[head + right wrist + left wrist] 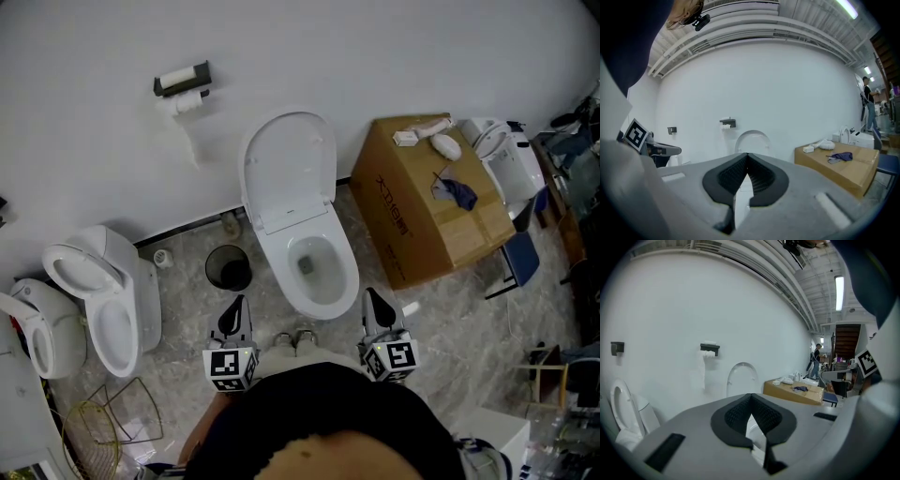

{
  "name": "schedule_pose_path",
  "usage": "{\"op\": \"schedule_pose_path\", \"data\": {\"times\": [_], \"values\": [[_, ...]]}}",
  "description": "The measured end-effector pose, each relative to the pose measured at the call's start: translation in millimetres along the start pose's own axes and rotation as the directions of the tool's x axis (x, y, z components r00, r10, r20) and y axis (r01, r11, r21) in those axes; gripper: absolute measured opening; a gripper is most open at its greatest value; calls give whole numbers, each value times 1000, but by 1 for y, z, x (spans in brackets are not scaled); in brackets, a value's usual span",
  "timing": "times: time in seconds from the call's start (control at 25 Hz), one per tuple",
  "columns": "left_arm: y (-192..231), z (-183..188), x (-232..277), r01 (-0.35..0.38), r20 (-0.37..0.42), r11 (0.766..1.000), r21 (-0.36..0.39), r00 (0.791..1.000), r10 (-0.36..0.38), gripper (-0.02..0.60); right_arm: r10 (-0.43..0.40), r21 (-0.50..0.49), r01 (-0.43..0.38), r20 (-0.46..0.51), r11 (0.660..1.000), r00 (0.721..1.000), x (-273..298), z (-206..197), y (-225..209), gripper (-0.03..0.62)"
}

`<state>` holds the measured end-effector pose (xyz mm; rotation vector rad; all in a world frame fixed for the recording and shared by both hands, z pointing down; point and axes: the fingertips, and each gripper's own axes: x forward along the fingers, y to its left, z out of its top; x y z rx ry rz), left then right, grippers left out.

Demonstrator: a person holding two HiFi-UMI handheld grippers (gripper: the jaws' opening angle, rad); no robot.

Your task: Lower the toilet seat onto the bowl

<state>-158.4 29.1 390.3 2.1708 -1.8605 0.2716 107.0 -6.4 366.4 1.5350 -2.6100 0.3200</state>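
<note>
Left gripper (234, 309) and right gripper (372, 302) are both closed and empty, near the bowl's (319, 309) front edge. Seat (289, 169) stands upright at the bowl's back edge. It is probably best to hook its top rim and ease it down slowly.

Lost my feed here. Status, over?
Both shut, empty: left gripper, right gripper, short of bowl. Seat up. Nothing in the way.

Bright, even light from ceiling lamp (839, 292); soft shadows, dark fisheye-warped edges.
</note>
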Motion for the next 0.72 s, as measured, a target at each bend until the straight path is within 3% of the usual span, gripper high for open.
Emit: {"op": "schedule_pose_path", "data": {"times": [0.36,0.72], "values": [[1,-2,6,-17,-29,1000,17,999,17,3,-10,35,11,-42,999,999,6,-9,-4,5],[-13,4,29,30,-36,998,63,999,-28,3,-33,34,33,-15,999,999,20,-4,-16,5]]}}
